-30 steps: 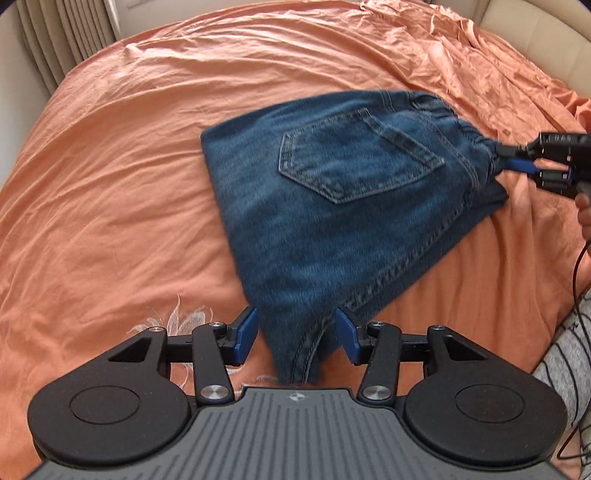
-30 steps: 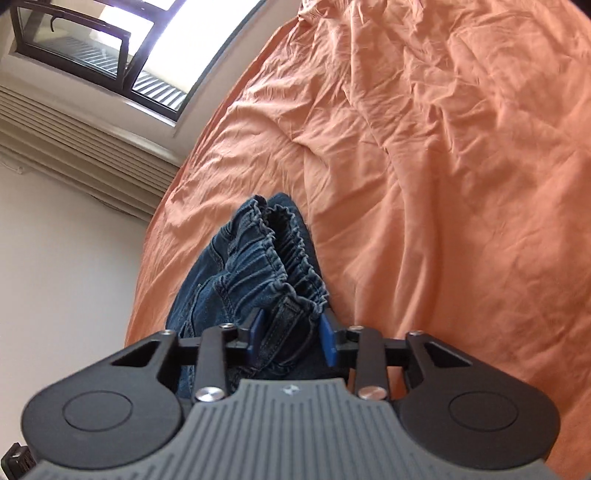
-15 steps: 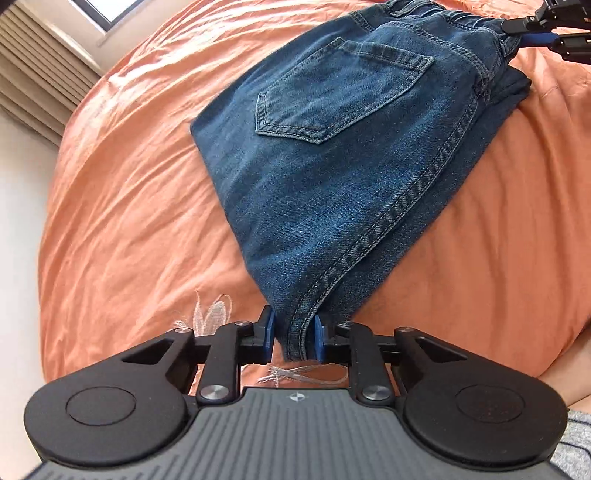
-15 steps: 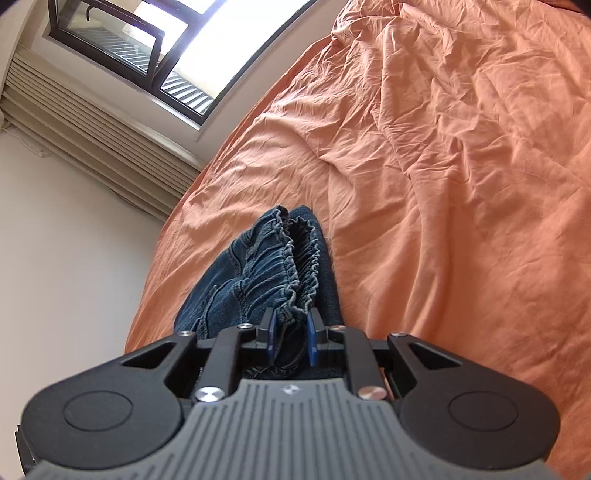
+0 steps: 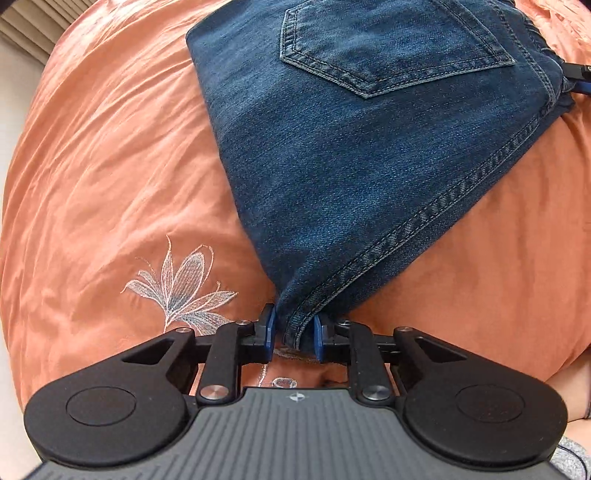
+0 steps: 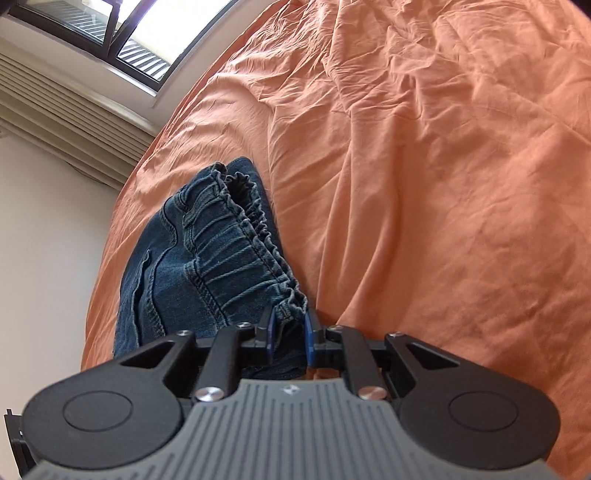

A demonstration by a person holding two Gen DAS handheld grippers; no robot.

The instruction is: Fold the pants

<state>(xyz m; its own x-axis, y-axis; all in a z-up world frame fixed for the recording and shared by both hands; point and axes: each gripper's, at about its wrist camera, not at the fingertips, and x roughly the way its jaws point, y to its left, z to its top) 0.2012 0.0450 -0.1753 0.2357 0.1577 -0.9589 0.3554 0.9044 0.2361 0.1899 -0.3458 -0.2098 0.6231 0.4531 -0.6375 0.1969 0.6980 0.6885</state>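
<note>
An orange bedsheet [image 5: 92, 155] with an embroidered flower [image 5: 181, 288] lies below a window [image 6: 110, 33]. Folded jeans [image 5: 369, 147] fill the upper centre; left gripper [image 5: 293, 334] pinches their near corner, right gripper [image 6: 288, 332] their elastic waistband [image 6: 236, 240].

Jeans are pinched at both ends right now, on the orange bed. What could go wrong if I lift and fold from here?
1. The left gripper pinches only the very tip of the jeans; that small bite could slip out under the denim's weight.
2. The right gripper holds bunched elastic waistband, so one layer may pull free and spoil the fold.
3. The bedspread is loose and wrinkled; dragging the jeans low could catch it.
</note>
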